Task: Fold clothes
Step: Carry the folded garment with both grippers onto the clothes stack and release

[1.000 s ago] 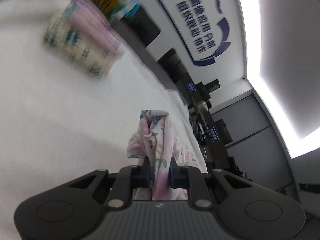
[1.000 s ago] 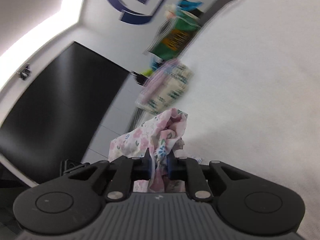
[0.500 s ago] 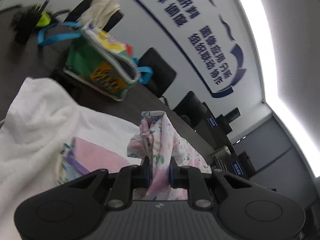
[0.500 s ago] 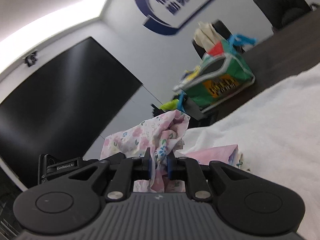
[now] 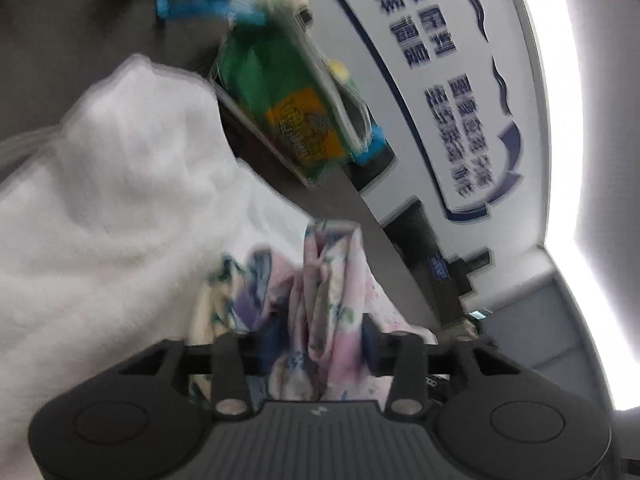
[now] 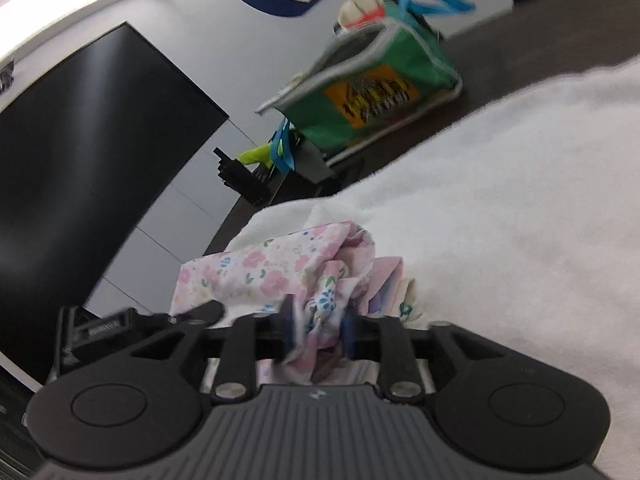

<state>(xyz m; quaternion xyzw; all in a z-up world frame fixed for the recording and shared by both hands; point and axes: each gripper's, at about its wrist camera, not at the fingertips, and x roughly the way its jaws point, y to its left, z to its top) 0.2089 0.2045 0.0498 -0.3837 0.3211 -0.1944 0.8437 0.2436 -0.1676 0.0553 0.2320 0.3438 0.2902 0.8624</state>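
Note:
A pink floral garment hangs bunched between the jaws of my left gripper, which stand apart around the cloth. It also shows in the right wrist view, where my right gripper has its blue-padded jaws parted around a crumpled corner. A folded stack of pastel clothes lies just behind the garment on the white towel; the stack also shows in the right wrist view. The left view is blurred.
A green shopping bag with blue handles stands on the dark table beyond the towel, also in the left view. A black wall screen and a wall sign are behind.
Both grippers tipped from looking down the towel to low over the folded stack. Their jaws, pinched tight on the floral garment before, now stand apart with the cloth loose between them.

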